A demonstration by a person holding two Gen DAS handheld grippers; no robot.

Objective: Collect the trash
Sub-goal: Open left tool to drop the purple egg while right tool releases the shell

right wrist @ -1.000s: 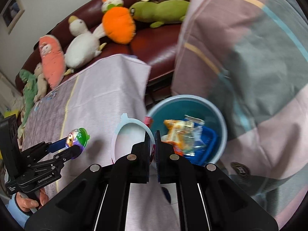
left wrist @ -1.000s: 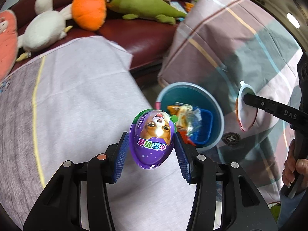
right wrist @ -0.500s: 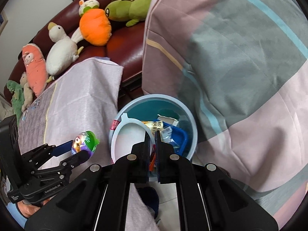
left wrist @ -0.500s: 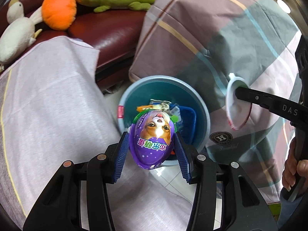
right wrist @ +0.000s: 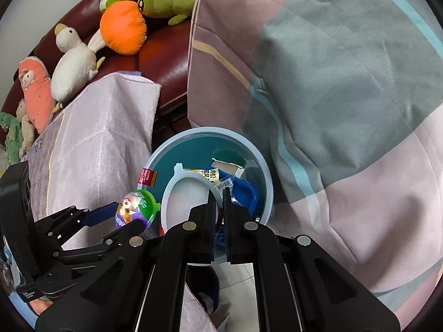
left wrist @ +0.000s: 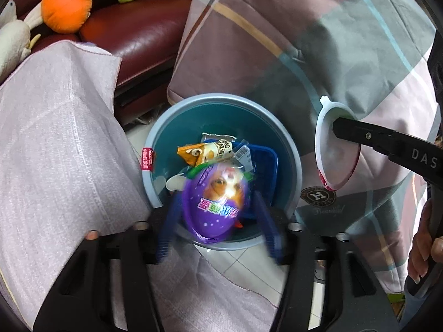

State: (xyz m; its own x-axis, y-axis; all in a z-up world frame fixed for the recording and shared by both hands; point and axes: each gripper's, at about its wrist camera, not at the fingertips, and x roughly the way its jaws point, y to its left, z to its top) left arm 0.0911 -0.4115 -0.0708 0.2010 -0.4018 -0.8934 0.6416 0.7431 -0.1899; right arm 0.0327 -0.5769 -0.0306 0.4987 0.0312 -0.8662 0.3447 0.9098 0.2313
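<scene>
Since earlier frame we have swung purple egg capsule from cloth to above bin; left gripper spreading, egg blurred, probably dropping. Right gripper pinches white lid rim over bin. Light, stiff, slippery plastic; grip edges.

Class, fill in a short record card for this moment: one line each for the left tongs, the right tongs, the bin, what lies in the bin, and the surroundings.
left tongs: blurred and spread apart, purple egg-shaped package between them over the bin, contact unclear
right tongs: shut on white round lid, held on edge
bin: round, blue, on tiled floor, open top
in bin: orange snack wrapper, blue tray
surroundings: maroon sofa with orange plush; plaid blanket
</scene>
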